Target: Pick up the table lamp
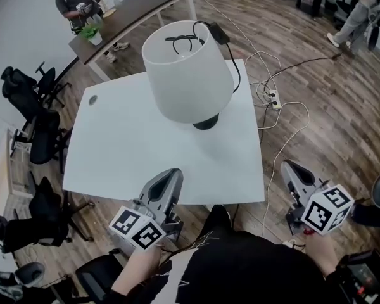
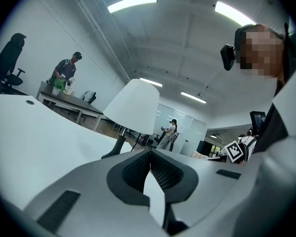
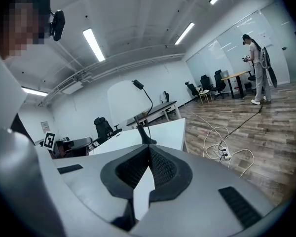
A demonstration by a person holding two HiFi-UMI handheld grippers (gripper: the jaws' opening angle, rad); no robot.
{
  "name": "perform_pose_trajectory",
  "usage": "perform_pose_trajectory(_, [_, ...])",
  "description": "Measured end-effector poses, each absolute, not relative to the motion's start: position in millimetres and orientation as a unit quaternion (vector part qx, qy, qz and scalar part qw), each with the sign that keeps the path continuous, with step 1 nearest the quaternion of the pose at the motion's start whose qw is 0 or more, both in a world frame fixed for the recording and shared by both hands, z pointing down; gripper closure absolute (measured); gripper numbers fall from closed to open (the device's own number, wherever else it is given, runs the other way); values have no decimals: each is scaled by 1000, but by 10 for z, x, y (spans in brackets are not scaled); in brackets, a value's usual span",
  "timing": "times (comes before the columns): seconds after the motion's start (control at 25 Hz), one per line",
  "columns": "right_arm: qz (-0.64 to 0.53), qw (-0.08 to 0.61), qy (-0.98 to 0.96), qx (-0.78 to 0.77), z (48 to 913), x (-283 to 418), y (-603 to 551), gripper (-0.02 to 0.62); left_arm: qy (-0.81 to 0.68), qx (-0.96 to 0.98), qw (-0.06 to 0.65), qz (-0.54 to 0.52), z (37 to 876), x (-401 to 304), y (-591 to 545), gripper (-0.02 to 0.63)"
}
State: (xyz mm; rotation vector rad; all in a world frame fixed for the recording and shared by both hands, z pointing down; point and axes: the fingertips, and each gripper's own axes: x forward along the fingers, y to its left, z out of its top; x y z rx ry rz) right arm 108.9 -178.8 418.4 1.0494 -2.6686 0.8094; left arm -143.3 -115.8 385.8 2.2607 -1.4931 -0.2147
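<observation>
Lamp (image 1: 189,75) stands upright at upper centre of the head view, on the far half of a white table (image 1: 126,151). Shade (image 1: 177,87) hides the stem; dark base (image 1: 206,123) shows just below it. Black cord (image 1: 231,56) loops over the shade top and runs off right toward the floor. Left gripper (image 1: 174,172) at lower left, over the near table edge. Right gripper (image 1: 290,166) at lower right, off the table, above floor. Both well apart from the lamp.

Left gripper view: jaws pressed together, nothing between them. Lamp (image 2: 133,105) at centre frame, just above the jaw tips, across bare table. Stem and base visible under the shade.

Right gripper view: jaws likewise closed, nothing held. Lamp (image 3: 124,100) left of centre, cord arching off its top, base on the table beyond the tips.

Judgement: the step in hand is the approach.
- Jaws need opening before arrival.
- Shade looks wide and thin, a poor grip. Better to come in low beneath it for stem or base, one gripper each side.
- Right gripper has to swing left over the table first.
- Cord may snag or tug on the lift; raise straight and keep the lamp upright.
</observation>
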Motion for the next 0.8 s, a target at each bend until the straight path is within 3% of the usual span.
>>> perform_pose_trajectory(0.44, [273, 83, -883, 372, 4276, 985, -2274, 580, -494, 815, 262, -150, 3925, -1553, -1889, 588])
perform_pose_trajectory(0.48, [275, 84, -882, 373, 4292, 988, -2307, 580, -490, 813, 272, -160, 3939, -1558, -1946, 576])
perform_pose_trajectory(0.6, [283, 91, -877, 377, 4351, 1000, -2380, 580, -465, 806, 304, -202, 3958, -1554, -2094, 419])
perform_pose_trajectory(0.8, [289, 102, -873, 380, 4444, 978, -2431, 580, -414, 793, 332, -300, 3845, -1619, -2260, 390])
